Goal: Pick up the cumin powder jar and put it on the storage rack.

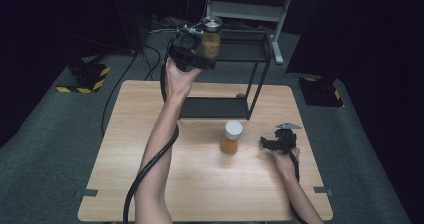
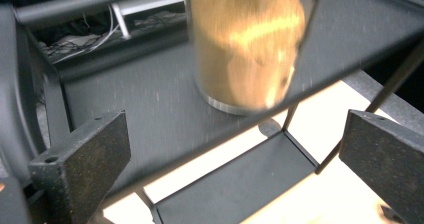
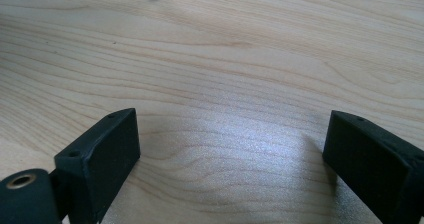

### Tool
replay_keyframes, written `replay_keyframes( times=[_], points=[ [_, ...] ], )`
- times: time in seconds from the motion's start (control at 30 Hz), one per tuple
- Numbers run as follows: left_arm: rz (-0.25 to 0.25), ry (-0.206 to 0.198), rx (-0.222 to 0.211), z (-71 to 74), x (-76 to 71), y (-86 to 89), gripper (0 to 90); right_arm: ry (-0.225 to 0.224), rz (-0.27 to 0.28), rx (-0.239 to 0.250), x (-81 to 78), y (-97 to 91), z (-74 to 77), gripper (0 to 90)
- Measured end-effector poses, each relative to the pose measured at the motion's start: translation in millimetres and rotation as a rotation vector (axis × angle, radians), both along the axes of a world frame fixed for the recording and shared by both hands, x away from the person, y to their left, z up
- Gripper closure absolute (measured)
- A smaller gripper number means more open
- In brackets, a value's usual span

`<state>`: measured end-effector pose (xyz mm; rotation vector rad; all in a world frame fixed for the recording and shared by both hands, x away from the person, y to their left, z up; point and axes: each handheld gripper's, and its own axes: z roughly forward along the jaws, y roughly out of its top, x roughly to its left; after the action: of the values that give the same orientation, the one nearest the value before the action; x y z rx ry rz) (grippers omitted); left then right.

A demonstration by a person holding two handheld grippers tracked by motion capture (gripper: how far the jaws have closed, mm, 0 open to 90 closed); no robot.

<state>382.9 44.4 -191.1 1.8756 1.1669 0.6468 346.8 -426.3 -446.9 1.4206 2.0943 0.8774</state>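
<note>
My right gripper [image 1: 274,143] rests low on the near right of the table [image 1: 200,184], jaws apart, empty. 1 jar [image 1: 231,137] stands just left. Far, my left gripper [image 1: 200,51], spread wide, faces another jar [image 1: 210,38] on the top shelf of the rack [image 1: 260,69], not touching.

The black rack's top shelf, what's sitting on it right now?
One jar of tan powder with a silver lid stands on the top shelf. The left gripper covers part of that shelf's left end, so anything there is hidden.
</note>
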Motion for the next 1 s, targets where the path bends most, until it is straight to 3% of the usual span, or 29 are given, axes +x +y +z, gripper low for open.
replay_keyframes(
  times=[0.07, 0.33, 0.57, 0.7, 0.83, 0.9, 0.97, 1.0],
  points=[
    [0.0, -0.035, 0.006, -8.6, -8.7, 2.4, 0.1, 0.0, 0.0, 0.0, 0.0, 0.0, 0.0, 7.2],
    [-0.023, -0.028, -0.013, -33.8, -20.5, 14.4, 0.1, -0.001, 0.001, 0.0, 0.0, -0.1, -0.2, 7.2],
    [-0.037, -0.023, -0.009, -66.9, -31.2, 17.1, 0.1, -0.003, 0.001, -0.001, -0.2, 0.1, -0.2, 7.4],
    [-0.04, 0.0, -0.006, -92.4, -34.3, 18.0, 0.1, -0.003, 0.001, -0.002, -0.2, 0.1, -0.2, 7.4],
    [-0.036, 0.039, 0.042, -126.1, -36.1, 10.9, 0.1, -0.003, 0.001, -0.001, -0.2, 0.1, -0.2, 7.4],
    [-0.038, 0.046, 0.054, -130.5, -36.3, 9.5, 0.1, -0.003, 0.001, -0.002, -0.2, 0.1, -0.2, 7.4],
    [-0.037, 0.069, 0.073, -149.8, -37.5, 5.0, 0.1, -0.003, 0.001, -0.002, -0.2, 0.1, -0.2, 7.4],
    [-0.037, 0.069, 0.073, -149.8, -37.5, 5.0, 0.1, -0.003, 0.001, -0.002, -0.2, 0.1, -0.2, 7.4]
  ],
)
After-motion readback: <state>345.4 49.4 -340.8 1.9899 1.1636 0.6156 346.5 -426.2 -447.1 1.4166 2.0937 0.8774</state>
